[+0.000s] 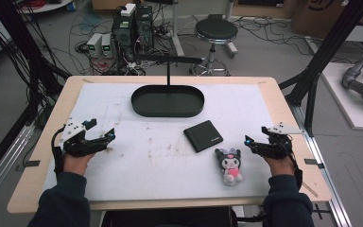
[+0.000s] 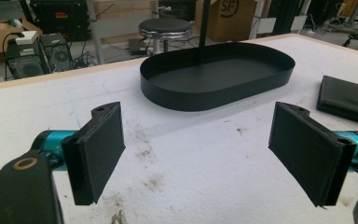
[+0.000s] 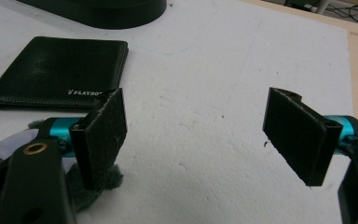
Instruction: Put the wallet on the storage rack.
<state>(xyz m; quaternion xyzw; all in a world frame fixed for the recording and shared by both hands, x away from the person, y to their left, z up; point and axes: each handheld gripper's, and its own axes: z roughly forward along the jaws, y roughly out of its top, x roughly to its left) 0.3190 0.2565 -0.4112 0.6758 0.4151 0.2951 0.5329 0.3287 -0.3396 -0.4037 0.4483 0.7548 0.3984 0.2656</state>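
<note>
The plush toy [image 1: 229, 165] lies on the table [image 1: 123, 165], just in front of the wallet [image 1: 203, 135]. The right gripper [image 1: 255, 143] is beside the toy, released and empty. The left gripper [image 1: 105, 137], far left of the wallet, is also spread wide and empty.

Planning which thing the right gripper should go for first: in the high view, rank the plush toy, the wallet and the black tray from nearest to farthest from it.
From the right gripper:
1. Plush toy, just to its left, toward the table's near edge.
2. Wallet, farther left, mid-table.
3. Black tray, farthest, toward the table's far edge.
</note>
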